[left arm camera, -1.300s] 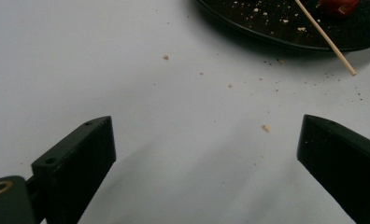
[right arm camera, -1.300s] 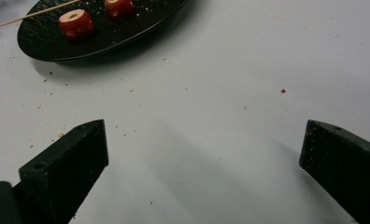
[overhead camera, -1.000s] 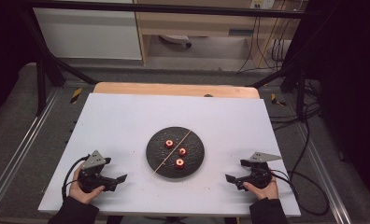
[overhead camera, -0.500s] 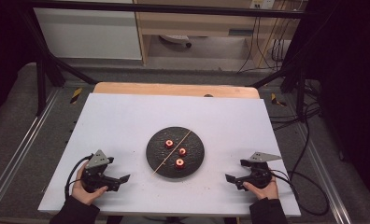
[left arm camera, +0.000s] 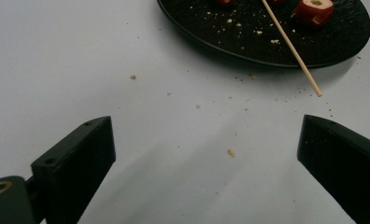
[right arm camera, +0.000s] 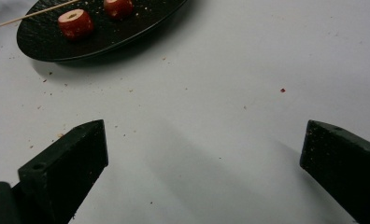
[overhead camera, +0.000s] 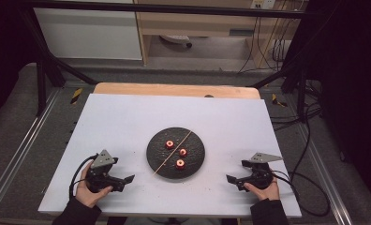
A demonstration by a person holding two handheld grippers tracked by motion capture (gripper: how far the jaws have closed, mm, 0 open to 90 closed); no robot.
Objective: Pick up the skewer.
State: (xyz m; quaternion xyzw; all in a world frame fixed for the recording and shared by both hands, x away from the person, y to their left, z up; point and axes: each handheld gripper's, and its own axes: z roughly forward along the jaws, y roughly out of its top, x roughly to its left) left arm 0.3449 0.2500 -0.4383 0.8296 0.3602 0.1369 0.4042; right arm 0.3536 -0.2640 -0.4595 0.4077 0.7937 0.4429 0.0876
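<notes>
Two grippers at rest either side of a plated skewer and three red fruit pieces.

Your left gripper (overhead camera: 122,180) and right gripper (overhead camera: 234,180) both lie on the white table (overhead camera: 127,117) with jaws spread wide and nothing between them, each well apart from the dark plate (overhead camera: 155,161). The wooden skewer (overhead camera: 174,151) lies diagonally across the plate, its near tip overhanging the rim toward your left gripper; the three red fruit pieces (overhead camera: 180,163) sit beside it. Likely hazards: pressing the overhanging tip would lever the skewer up and may roll the fruit; a thin round stick can slip or twist between flat jaws; nudging the rim would slide the plate across the smooth, crumb-strewn table.
</notes>
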